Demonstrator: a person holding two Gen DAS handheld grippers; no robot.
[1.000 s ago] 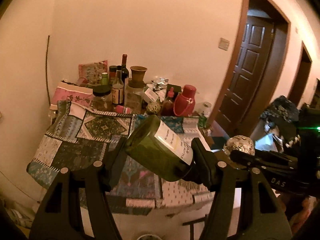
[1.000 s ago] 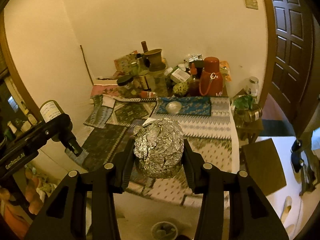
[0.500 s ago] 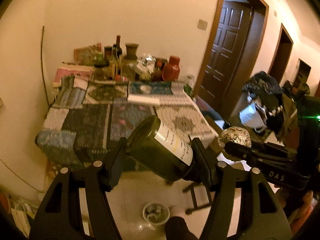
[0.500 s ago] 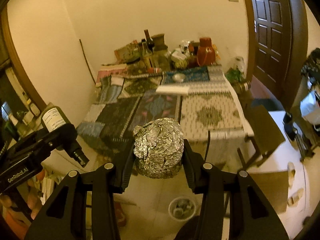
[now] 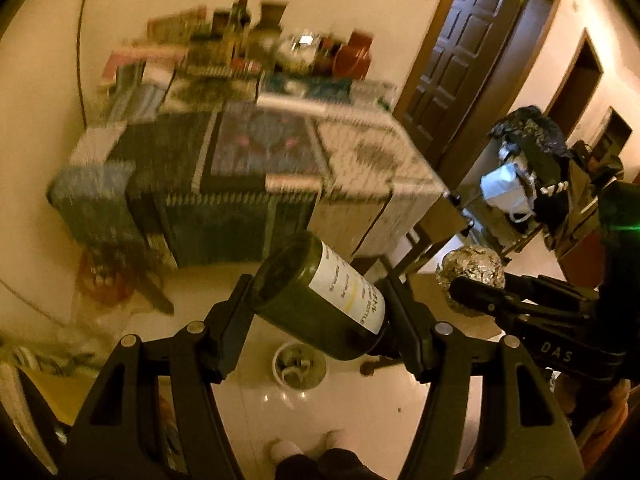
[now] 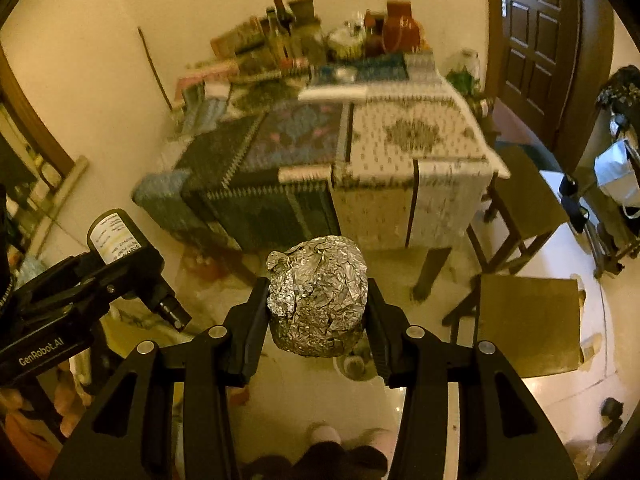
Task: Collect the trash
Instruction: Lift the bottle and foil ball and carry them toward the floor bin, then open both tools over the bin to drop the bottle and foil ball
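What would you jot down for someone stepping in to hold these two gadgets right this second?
Left hand-held gripper: shut on a dark green bottle with a white label, held tilted across the jaws.
Right hand-held gripper: shut on a crumpled foil ball.
Both point down at the pale floor, in front of the patchwork-covered table.
A small white bin stands on the floor just below the bottle; it already holds some rubbish.
Done: both pieces are picked up and carried clear of the table.
Left: drop the bottle and foil into the bin, probably, then check the table for more trash.
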